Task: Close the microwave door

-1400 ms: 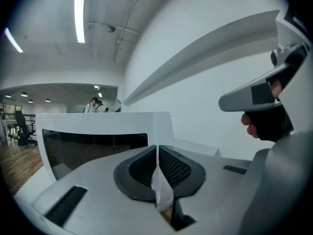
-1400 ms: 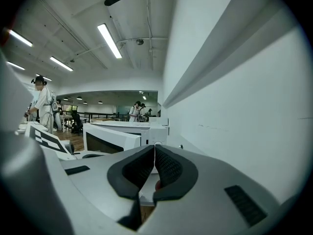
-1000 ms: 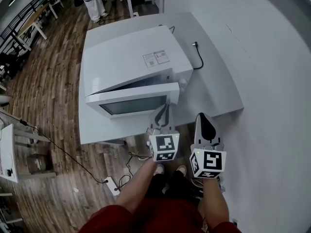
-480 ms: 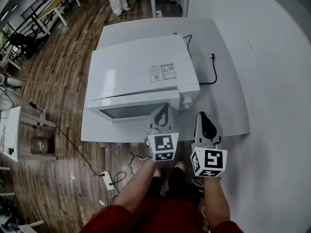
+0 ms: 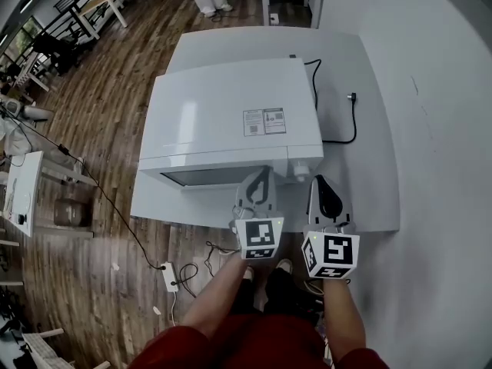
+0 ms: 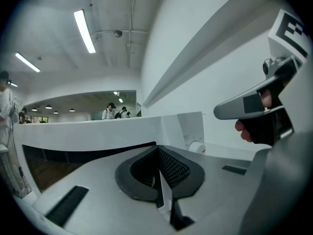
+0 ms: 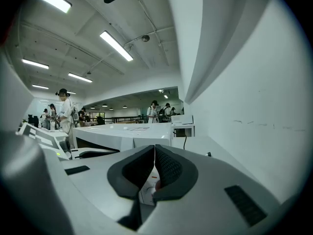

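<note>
**Microwave door flat against its front, two claws closed at the counter's near edge**

I count one microwave (image 5: 223, 114) filling the left part of the counter (image 5: 373, 198), with its door (image 5: 211, 177) flush along the near edge. My left claw (image 5: 262, 177), jaws together with nothing between them, sits just at the door's right end, beside the single knob (image 5: 301, 171). My right claw (image 5: 323, 184), jaws likewise together on nothing, hangs over the bare strip toward the right edge. One black cord (image 5: 338, 121) with its plug lies on that strip further back. One label (image 5: 264, 121) is stuck on the microwave's top. On the wood floor below the near edge lies one power strip (image 5: 170, 276).
</note>
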